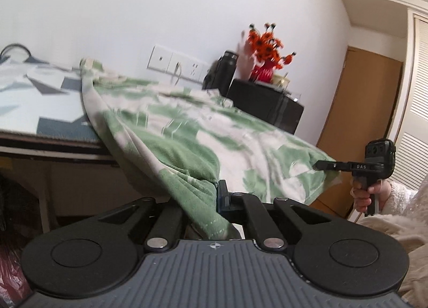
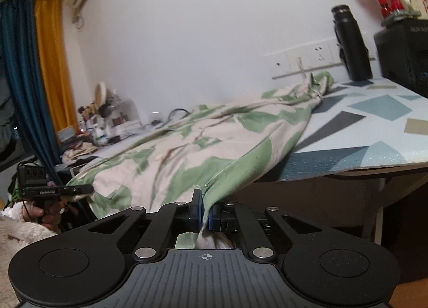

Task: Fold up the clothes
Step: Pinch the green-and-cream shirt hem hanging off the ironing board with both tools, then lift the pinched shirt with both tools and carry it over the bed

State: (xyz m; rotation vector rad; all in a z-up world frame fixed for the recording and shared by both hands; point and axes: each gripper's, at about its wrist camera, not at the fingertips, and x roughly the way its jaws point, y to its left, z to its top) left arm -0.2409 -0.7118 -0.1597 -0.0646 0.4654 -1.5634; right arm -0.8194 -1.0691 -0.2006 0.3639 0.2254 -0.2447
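The green and cream garment is stretched from the patterned table out past its edge, with its far end still bunched on the tabletop, and both the left gripper and the right gripper are closed tightly on its near corners, held level in front of the table.

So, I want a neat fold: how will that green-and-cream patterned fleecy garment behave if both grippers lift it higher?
The green-and-cream patterned fleecy garment is probably floppy: it sags between the left gripper and right gripper. It likely drags rather than slides, since its far end bunches on the geometric-print table cover.
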